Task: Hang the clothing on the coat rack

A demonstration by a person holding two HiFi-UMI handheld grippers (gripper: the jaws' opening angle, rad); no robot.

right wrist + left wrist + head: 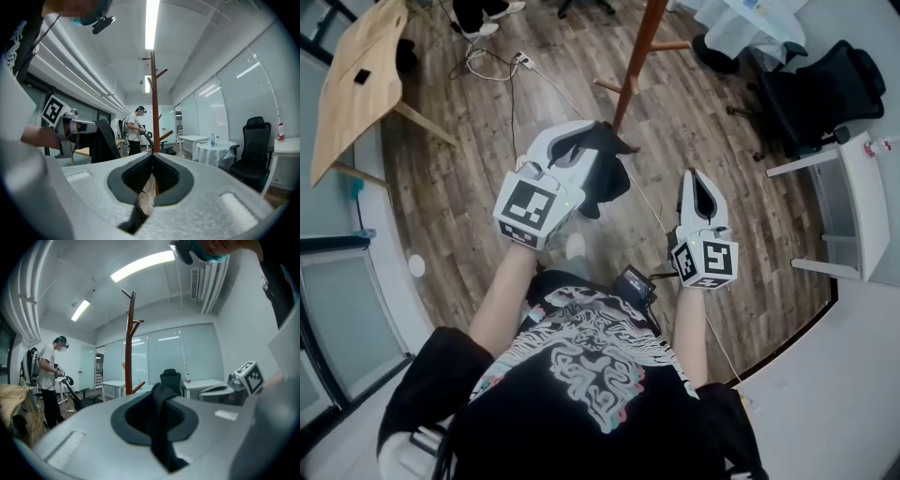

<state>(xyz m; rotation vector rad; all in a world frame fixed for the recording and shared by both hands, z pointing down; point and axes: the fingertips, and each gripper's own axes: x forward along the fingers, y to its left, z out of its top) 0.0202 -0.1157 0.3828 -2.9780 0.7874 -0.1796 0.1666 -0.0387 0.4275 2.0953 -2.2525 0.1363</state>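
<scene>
That black garment (pixel 611 173) dangled limp from the left tool (pixel 592 141), which was pinched on a fold near the coat rack (pixel 636 56). Looked soft, light and floppy, so I'd grab near the collar. Meanwhile the right tool (pixel 698 183) was closed on nothing.

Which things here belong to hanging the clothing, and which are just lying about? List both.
Job: black garment, left tongs shut on it, empty right tongs, wooden coat rack.
Lying about: wooden table, black office chair, white desk, floor cables.
</scene>
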